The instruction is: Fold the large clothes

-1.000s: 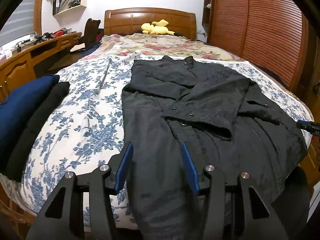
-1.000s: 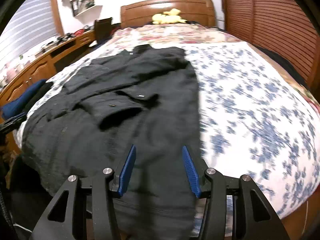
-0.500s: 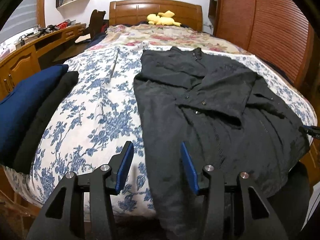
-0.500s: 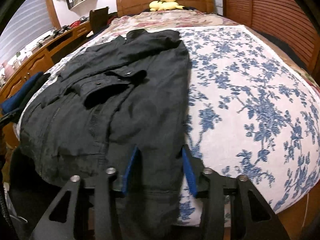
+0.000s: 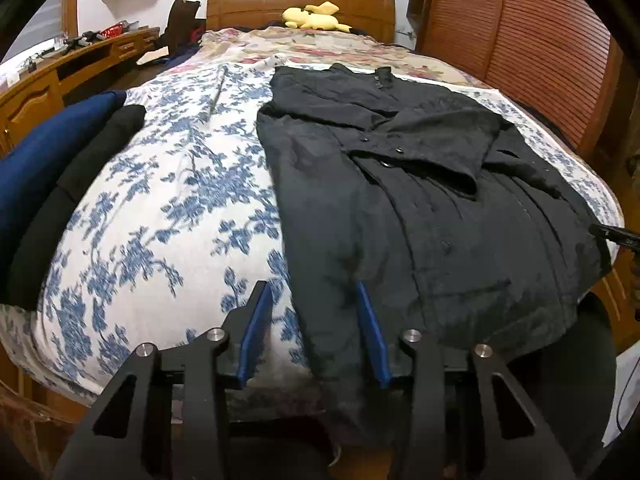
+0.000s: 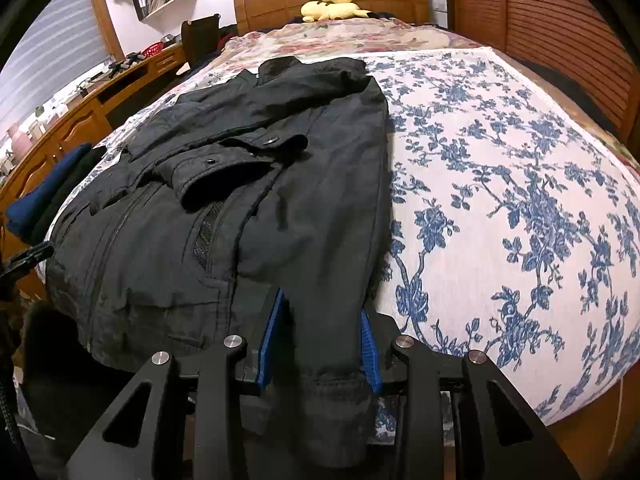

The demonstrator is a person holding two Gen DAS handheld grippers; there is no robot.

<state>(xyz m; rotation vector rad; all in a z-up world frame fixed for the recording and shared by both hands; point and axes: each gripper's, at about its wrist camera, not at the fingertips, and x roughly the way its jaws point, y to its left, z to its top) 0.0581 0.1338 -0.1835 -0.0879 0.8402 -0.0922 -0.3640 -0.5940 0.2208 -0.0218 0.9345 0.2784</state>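
A large black jacket [image 5: 400, 200] lies spread on the bed with its sleeves folded across its front, collar toward the headboard and hem hanging over the foot of the bed. It also shows in the right wrist view [image 6: 240, 184]. My left gripper [image 5: 312, 300] is open, its jaws straddling the jacket's left hem edge. My right gripper [image 6: 320, 316] is open, with the jacket's right hem corner lying between its jaws. The right gripper's tip shows at the left wrist view's right edge [image 5: 616, 236].
The bed has a blue-flowered white cover [image 5: 160, 200]. A stack of folded navy and black clothes [image 5: 44, 184] lies at the bed's left edge. A yellow plush toy [image 5: 316, 18] sits at the headboard. A wooden desk [image 5: 36, 92] stands left, and a wooden louvred wardrobe [image 5: 540, 40] stands right.
Both grippers have dropped lower and come in to the foot of the bed. The jacket's hem now lies between the right jaws, and the left jaws sit over the left hem edge.
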